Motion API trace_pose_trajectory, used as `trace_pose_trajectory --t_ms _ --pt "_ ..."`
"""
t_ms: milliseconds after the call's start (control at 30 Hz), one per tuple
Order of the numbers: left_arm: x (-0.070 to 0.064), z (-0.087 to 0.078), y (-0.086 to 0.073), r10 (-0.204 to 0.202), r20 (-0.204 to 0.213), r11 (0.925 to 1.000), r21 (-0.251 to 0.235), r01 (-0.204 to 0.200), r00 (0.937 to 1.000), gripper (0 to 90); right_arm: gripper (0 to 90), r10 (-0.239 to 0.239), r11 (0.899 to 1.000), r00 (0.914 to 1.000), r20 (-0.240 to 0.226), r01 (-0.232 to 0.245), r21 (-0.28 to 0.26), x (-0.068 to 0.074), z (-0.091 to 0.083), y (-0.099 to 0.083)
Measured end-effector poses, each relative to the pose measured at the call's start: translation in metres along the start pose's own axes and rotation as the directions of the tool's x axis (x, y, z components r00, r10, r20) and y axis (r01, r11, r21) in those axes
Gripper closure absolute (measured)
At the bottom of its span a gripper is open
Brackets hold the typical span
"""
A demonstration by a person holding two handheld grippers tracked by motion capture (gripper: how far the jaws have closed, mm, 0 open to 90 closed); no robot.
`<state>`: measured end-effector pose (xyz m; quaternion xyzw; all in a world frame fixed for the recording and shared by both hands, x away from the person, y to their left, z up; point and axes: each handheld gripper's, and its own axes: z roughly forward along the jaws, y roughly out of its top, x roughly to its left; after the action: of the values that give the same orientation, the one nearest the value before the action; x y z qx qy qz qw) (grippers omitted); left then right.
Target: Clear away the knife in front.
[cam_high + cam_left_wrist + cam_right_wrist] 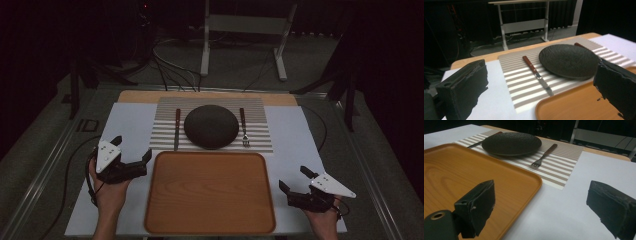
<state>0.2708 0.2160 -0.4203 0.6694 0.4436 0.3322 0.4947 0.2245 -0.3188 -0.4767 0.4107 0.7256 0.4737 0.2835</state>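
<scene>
A dark round textured plate [211, 126] sits on a striped woven placemat [260, 136], flanked by a red-handled knife [177, 128] and fork [243, 127], just beyond an orange wooden tray [210, 192]. The left gripper [134, 149] and right gripper [292, 180] flank the tray, near its sides. Both stand wide apart and empty, well short of the plate.

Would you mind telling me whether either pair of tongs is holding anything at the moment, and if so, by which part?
Nothing is held. The left tongs and the right tongs are both open, with only the table surface showing between their jaws.

Dark plate [211, 126] on striped mat [166, 131], knife [177, 128] left, fork [243, 127] right.
</scene>
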Motion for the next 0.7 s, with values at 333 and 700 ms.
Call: trace_pose_trajectory --t_ms 333,700 --pt "0.000 0.035 0.018 -0.003 0.003 1.0000 -0.005 0.003 1.0000 1.3 8.3 0.000 1.000 1.0000 0.003 0.000 0.003 0.001 0.001 0.000" --pt "0.000 0.065 0.026 -0.003 0.002 0.9998 0.020 0.003 1.0000 1.9 8.3 0.000 1.000 1.0000 0.004 0.000 0.003 0.000 0.001 0.000"
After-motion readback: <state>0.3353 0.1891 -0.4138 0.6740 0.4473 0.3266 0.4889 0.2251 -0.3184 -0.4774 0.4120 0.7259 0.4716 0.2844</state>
